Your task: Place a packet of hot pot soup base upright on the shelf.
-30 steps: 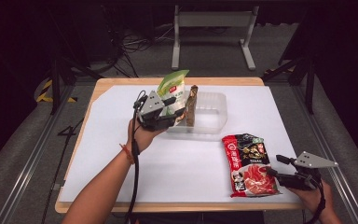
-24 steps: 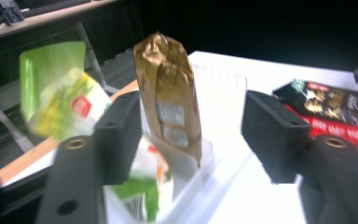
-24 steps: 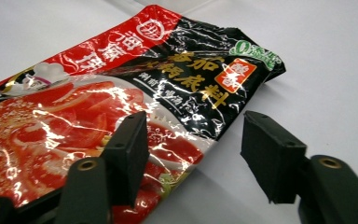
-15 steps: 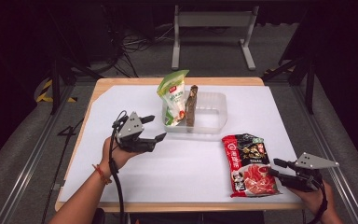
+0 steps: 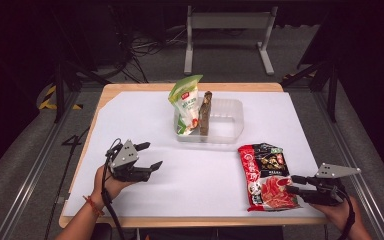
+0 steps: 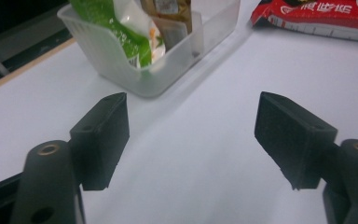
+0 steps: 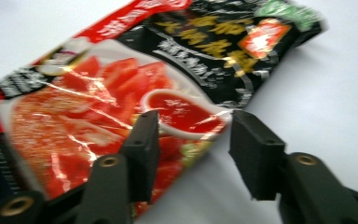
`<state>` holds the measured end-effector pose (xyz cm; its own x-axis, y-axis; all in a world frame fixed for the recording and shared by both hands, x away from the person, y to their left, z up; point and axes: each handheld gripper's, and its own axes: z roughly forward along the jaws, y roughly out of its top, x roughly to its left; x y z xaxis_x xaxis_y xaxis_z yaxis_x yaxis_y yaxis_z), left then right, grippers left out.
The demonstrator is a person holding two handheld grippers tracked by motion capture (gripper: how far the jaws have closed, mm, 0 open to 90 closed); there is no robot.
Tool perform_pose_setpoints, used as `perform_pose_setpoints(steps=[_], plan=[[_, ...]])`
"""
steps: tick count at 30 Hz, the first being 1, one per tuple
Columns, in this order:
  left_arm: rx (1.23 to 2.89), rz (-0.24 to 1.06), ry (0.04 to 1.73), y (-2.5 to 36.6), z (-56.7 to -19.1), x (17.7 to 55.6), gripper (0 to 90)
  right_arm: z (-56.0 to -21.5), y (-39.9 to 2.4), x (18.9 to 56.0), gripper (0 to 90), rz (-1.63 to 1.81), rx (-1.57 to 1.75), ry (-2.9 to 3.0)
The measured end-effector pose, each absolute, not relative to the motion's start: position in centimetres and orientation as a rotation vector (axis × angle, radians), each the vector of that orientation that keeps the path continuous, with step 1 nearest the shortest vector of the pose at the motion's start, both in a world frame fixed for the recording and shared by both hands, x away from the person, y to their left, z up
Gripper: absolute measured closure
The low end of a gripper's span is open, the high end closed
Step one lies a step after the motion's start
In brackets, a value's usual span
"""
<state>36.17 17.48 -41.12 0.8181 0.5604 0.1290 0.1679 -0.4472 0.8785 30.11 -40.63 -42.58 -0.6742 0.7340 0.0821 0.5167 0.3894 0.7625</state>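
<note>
Right gripper (image 5: 295,184) at the table's (image 5: 130,107) near right corner, jaws just closing around the red pouch (image 5: 266,175) edge, not yet pinching; slick foil may slip. Left gripper (image 5: 147,156) wide, empty, near left. Bin (image 5: 232,131) holds green bag (image 5: 185,102) mid-far.

The flat, glossy red-and-black plastic food packet (image 5: 269,176) is lying face up on the white sheet of my counter, near its front right corner. Its black top band with gold lettering and a small green corner is pointing away from me; its lower part, showing red tomato pieces and a white bowl of red sauce, is pointing toward the near edge. It is sitting slightly skewed and a little crumpled, catching glare on its shiny film. In the right gripper view its near right edge (image 7: 200,140) is lying between my right tongs (image 7: 191,154), which have just been closing around it, not yet pressing.
</note>
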Motion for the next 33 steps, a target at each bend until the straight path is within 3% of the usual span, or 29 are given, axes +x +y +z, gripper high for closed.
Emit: perform_pose_setpoints(steps=[5, 10, 27, 33], plan=[[2.021, 0.479, 0.593, 18.6, -42.6, 35.4, 28.7, -42.2, -41.0, 29.9, 80.6, 1.105, 1.12, 2.32], [2.012, 0.485, 0.604, 18.9, -42.8, 34.9, 29.1, -42.8, -41.0, 29.8, 89.8, 0.957, 1.065, 2.408], [2.022, 0.46, 0.611, 18.9, -43.0, 35.2, 29.7, -42.6, -36.6, 28.9, 89.7, 0.923, 0.833, 2.557], [2.026, 0.455, 0.627, 19.0, -43.3, 35.6, 28.3, -42.9, -35.5, 29.2, 81.8, 0.89, 0.835, 2.567]])
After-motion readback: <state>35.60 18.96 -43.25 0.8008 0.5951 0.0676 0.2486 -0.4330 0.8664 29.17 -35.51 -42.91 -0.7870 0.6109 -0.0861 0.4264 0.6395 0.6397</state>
